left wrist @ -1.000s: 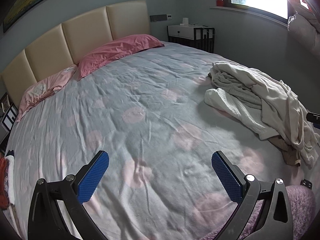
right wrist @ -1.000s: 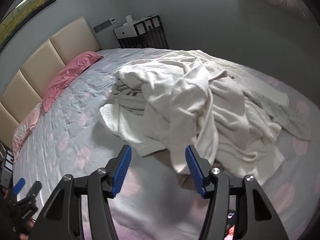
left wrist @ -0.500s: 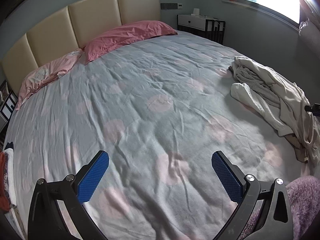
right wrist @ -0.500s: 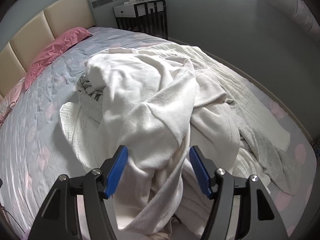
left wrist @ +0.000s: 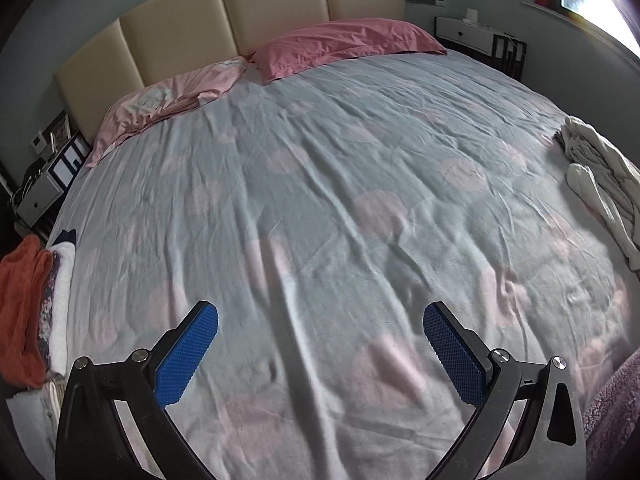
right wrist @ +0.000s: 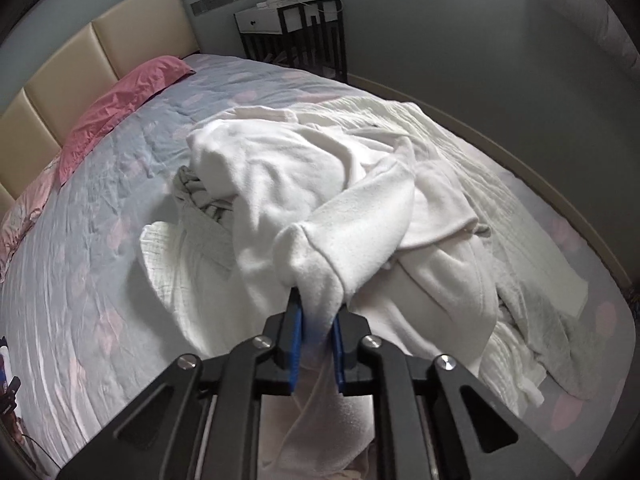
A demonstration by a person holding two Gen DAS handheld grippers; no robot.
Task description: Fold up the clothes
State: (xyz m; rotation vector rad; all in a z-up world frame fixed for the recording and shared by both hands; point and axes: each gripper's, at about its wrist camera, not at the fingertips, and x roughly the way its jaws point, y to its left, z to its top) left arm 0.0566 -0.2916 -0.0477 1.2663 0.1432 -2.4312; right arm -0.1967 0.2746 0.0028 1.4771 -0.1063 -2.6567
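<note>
Right gripper (right wrist: 316,322) jaws just closed, now pinching the white fleece garment (right wrist: 320,216), which sat between open jaws before. Left gripper (left wrist: 320,354) jaws wide apart w/ nothing between, over the bed (left wrist: 320,200). No readable writing.

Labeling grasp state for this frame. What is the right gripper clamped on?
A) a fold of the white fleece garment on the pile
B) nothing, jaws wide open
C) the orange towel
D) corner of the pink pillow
A: in the right wrist view the right gripper has just closed its blue pads on a fold of the white fleece garment, which runs between them from the laundry pile.
</note>
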